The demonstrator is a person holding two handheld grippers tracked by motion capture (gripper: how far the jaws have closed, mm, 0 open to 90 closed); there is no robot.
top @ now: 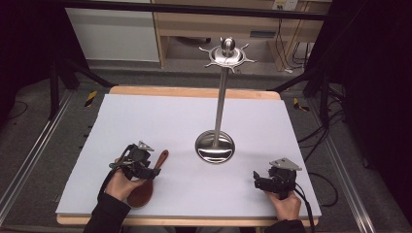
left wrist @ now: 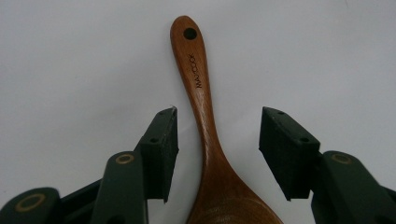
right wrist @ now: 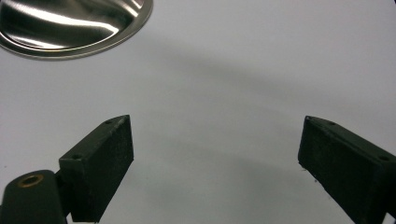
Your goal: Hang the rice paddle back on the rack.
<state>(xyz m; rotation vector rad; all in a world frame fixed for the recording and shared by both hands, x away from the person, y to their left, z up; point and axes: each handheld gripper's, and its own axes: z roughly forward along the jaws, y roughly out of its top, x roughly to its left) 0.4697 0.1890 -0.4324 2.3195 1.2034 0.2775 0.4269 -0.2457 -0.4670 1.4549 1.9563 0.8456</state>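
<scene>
A brown wooden spoon [top: 145, 187] lies flat on the white table top [top: 160, 121] at the front left, its handle pointing away and to the right. In the left gripper view the spoon [left wrist: 210, 140] runs up between the two jaws, and its handle end has a hole and printed lettering. My left gripper [left wrist: 217, 135] is open around the spoon's neck, its jaws clear of the wood on both sides. In the high view the left gripper [top: 145, 167] sits over the spoon. My right gripper [top: 260, 182] rests open near the front right, nothing between its fingers [right wrist: 100, 163].
A steel utensil stand [top: 215, 145] with a round base, a tall pole and a hooked crown [top: 227, 54] rises at the table's middle. Its base [right wrist: 70, 23] shines at the top left of the right gripper view. Cables and rails flank the table.
</scene>
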